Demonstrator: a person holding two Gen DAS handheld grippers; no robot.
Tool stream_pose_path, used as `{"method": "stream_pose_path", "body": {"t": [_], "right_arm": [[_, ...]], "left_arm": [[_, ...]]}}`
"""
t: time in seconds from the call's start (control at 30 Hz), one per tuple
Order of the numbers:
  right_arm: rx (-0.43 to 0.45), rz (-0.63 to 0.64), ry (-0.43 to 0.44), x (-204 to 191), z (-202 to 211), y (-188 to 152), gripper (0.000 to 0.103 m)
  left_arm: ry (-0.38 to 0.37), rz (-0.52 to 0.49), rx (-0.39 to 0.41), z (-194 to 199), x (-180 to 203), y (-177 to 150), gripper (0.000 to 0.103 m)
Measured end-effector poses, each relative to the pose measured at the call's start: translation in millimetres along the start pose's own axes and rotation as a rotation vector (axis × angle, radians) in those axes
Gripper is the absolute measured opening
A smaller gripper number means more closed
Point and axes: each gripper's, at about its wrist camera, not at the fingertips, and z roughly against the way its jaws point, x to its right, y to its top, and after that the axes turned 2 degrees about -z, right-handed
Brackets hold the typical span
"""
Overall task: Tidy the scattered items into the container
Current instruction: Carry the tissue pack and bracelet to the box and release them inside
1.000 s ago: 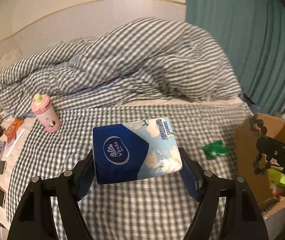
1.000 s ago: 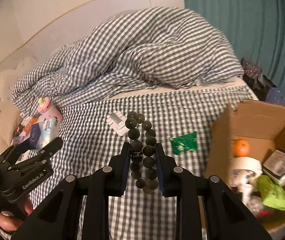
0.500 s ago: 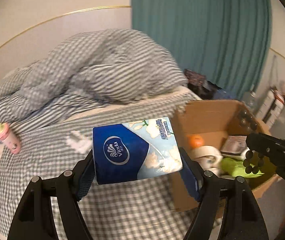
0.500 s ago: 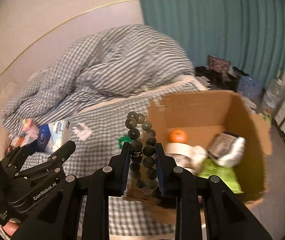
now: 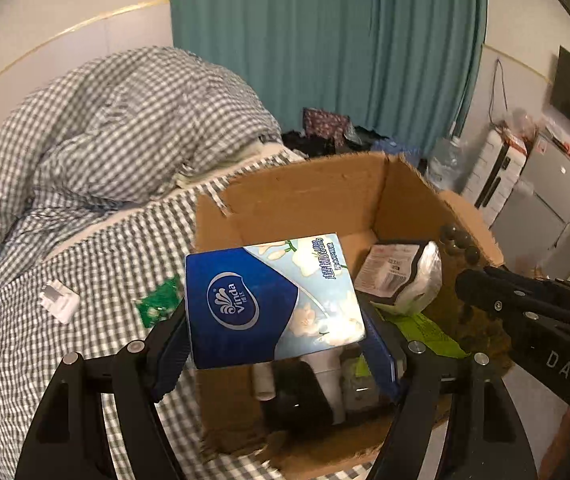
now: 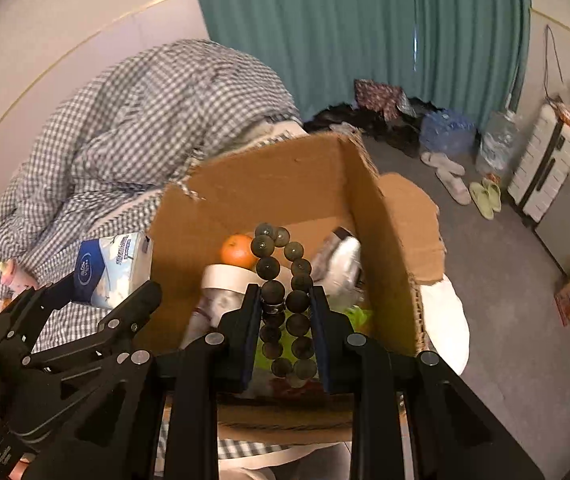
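Observation:
My left gripper (image 5: 273,344) is shut on a blue Vinda tissue pack (image 5: 269,300) and holds it above the near left edge of the open cardboard box (image 5: 309,196). My right gripper (image 6: 285,320) is shut on a string of dark wooden beads (image 6: 281,280) and holds it over the box (image 6: 277,184). The box holds an orange (image 6: 238,251), a white tape roll (image 6: 225,278), a white packet (image 5: 395,272) and green wrappers (image 5: 429,334). The tissue pack also shows in the right wrist view (image 6: 111,270), left of the box.
The box stands at the edge of a bed with a checked sheet (image 5: 25,340) and a bunched checked duvet (image 5: 125,128). A white plug (image 5: 58,298) and a green wrapper (image 5: 157,300) lie on the sheet. Slippers (image 6: 449,176), a suitcase (image 6: 549,160) and clutter lie on the floor.
Both grippers have swung right from over the bed to the box, each still holding its item. The beads are now over the box's inside and the tissue pack is at its near edge.

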Motion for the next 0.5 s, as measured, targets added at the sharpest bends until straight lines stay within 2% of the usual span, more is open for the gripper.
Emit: {"method": "stream_pose_path", "body": {"t": [0.13, 0.23, 0.3, 0.33, 0.37, 0.5], "right_arm": [[-0.031, -0.008, -0.009, 10, -19, 1, 0.023], [-0.041, -0.010, -0.022, 13, -28, 2, 0.025], [-0.036, -0.004, -0.045, 11, -31, 3, 0.039], [-0.029, -0.004, -0.054, 11, -30, 3, 0.058], [-0.016, -0.005, -0.060, 11, -29, 4, 0.063], [-0.001, 0.019, -0.086, 6, -27, 6, 0.063]], "left_arm": [[0.013, -0.010, -0.044, -21, 7, -3, 0.078], [0.042, -0.010, -0.065, -31, 8, -4, 0.085], [0.076, -0.004, -0.087, -36, 6, -4, 0.094], [0.094, 0.003, -0.092, -38, 4, -4, 0.095], [0.100, 0.009, -0.094, -39, 2, -5, 0.095], [0.102, 0.039, -0.106, -41, -10, -6, 0.095]]}}
